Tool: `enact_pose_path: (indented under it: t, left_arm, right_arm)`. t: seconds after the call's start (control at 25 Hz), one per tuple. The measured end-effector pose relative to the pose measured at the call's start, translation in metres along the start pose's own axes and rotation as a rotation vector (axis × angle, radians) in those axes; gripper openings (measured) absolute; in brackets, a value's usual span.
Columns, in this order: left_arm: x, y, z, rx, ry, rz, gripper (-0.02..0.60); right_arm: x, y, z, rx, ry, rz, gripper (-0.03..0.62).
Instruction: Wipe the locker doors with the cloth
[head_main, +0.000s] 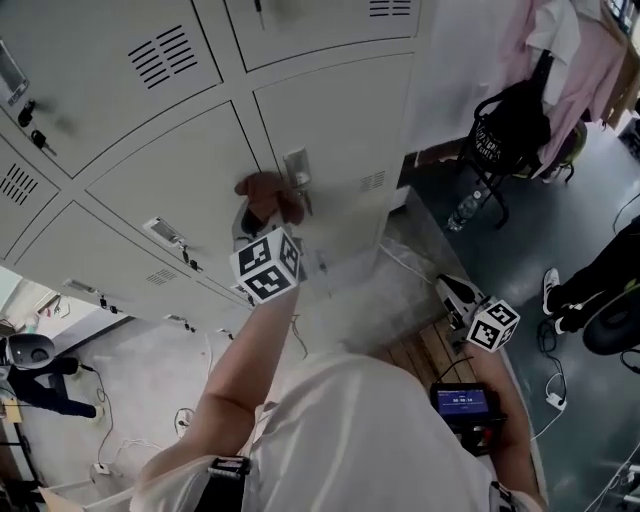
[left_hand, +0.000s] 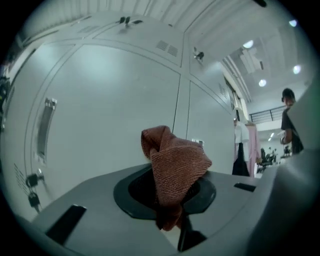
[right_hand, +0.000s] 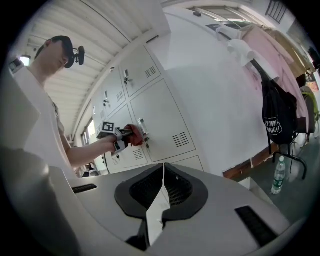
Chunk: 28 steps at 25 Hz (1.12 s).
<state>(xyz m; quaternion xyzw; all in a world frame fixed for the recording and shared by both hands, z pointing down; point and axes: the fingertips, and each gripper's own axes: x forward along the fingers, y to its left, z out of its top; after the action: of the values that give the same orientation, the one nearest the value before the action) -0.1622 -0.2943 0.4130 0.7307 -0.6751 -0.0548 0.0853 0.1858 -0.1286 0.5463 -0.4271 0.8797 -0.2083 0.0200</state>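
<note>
Your left gripper (left_hand: 169, 205) is clamped on the cloth (left_hand: 175, 162), up at the door (head_main: 345, 130) beside its handle (head_main: 298, 172); it looks soft, light and floppy, so grip the bunch, while your right gripper (right_hand: 159, 197) hangs closed, empty.

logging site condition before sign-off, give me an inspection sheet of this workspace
surface: grey locker doors, all shut
job's things: reddish-brown cloth, bunched, up at a door beside its handle
clutter: water bottle on the floor; black bag on a chair; pink garments hanging
grippers: left gripper jaws shut on the cloth; right gripper jaws shut, empty, away from the lockers
cables: white cable loose on the floor
surroundings: grey floor; a bystander's legs at the right edge
</note>
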Motion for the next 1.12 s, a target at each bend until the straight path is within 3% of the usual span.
enact_pose_path:
  t: [0.12, 0.24, 0.52, 1.12]
  left_arm:
    - [-0.003, -0.006, 0.029, 0.152, -0.092, 0.030, 0.067]
    - [0.006, -0.034, 0.049, 0.276, -0.150, 0.001, 0.067]
    - [0.028, -0.092, 0.051, 0.398, -0.225, -0.013, 0.067]
    - [0.110, -0.274, -0.035, 0.727, -0.082, -0.378, 0.067]
  right_arm:
    - [0.006, 0.003, -0.002, 0.001, 0.011, 0.012, 0.018]
    - [0.010, 0.006, -0.001, 0.003, 0.005, 0.018, 0.018]
    - [-0.014, -0.007, -0.004, 0.028, -0.020, -0.054, 0.018]
    - [-0.102, -0.028, -0.011, 0.081, -0.118, -0.290, 0.018]
